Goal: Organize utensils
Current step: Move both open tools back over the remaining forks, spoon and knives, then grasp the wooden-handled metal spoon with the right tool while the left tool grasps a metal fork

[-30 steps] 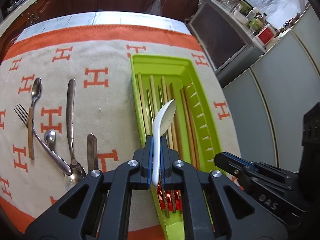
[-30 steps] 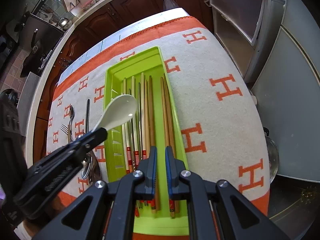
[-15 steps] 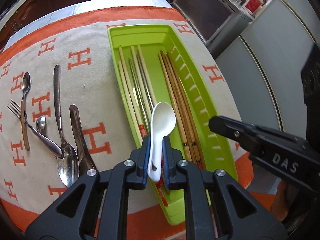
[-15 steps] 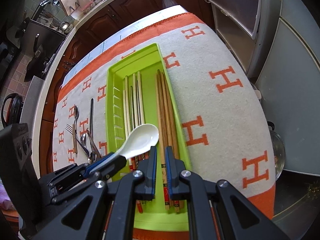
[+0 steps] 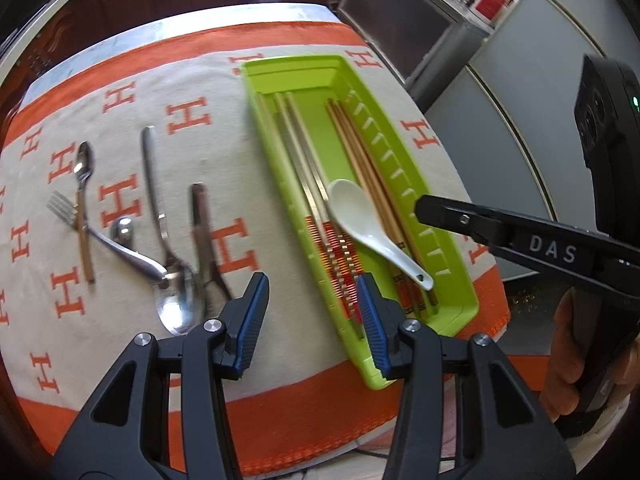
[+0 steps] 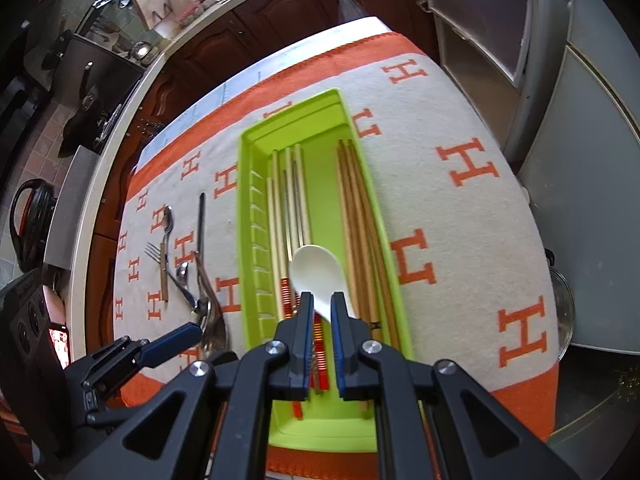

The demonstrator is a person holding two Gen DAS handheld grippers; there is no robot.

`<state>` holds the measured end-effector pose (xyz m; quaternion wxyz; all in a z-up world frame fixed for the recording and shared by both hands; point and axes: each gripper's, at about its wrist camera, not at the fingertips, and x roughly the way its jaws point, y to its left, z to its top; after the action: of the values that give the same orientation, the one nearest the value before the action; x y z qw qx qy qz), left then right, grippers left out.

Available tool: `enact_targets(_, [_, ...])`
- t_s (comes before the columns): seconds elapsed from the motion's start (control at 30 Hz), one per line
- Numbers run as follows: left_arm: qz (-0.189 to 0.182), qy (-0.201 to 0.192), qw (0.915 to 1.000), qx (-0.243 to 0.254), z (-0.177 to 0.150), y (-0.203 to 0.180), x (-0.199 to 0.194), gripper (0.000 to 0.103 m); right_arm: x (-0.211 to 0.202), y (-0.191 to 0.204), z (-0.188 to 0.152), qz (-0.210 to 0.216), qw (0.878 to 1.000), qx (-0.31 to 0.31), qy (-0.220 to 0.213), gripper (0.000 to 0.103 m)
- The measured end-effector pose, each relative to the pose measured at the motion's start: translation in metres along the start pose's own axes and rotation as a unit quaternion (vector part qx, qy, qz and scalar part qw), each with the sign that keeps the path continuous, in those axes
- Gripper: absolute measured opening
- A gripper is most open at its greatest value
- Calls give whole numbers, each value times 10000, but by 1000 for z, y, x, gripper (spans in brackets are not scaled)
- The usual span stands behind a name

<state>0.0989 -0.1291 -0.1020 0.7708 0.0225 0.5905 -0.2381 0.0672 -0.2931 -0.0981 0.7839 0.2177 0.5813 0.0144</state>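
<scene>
Now, left wrist view: left claw [image 5: 312, 312] opening, nothing between pads; white spoon [image 5: 370, 226] lies released in green tray [image 5: 460, 300] atop chopsticks [image 5: 296, 148]. Metal cutlery [image 5: 160, 240] left of tray on H-patterned cloth [image 5: 188, 116].

Right wrist view: right claw [image 6: 322, 312] narrow, empty, above tray [image 6: 402, 320]; kitchen cabinets [image 6: 248, 36] beyond.

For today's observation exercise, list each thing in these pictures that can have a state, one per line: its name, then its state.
Left gripper: jaws opening, nothing between them.
Right gripper: shut, empty.
White ceramic spoon: released, lying across the chopsticks in the tray.
Green tray: holding chopsticks and the spoon.
Chopsticks: lying lengthwise in the tray.
Metal spoons and fork: lying on the cloth, outside the tray.
</scene>
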Motion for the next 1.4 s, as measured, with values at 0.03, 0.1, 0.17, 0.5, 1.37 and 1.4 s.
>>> enact_targets(0.03, [43, -51, 9999, -81, -2, 9, -5, 43, 0, 4, -1, 33, 10000, -56, -1, 8])
enact_targets(0.1, [167, -152, 9995, -233, -6, 27, -16, 42, -1, 15, -2, 101, 9998, -192, 11, 8])
enact_targets(0.17, [272, -249, 9984, -422, -8, 48, -26, 42, 0, 29, -2, 152, 9993, -340, 26, 8])
enact_targets(0.5, [1104, -784, 9817, -1336, -30, 162, -73, 42, 21, 125, 8, 472, 9903, -1273, 290, 8])
enact_targets(1.37, [1759, -701, 9571, -2194, -26, 295, -60, 43, 187, 229, 52, 275, 9815, -1291, 1388, 20])
enact_targets(1.4, [1740, -664, 9575, -2203, -26, 296, -56, 43, 190, 230, 51, 258, 9812, -1304, 1400, 20])
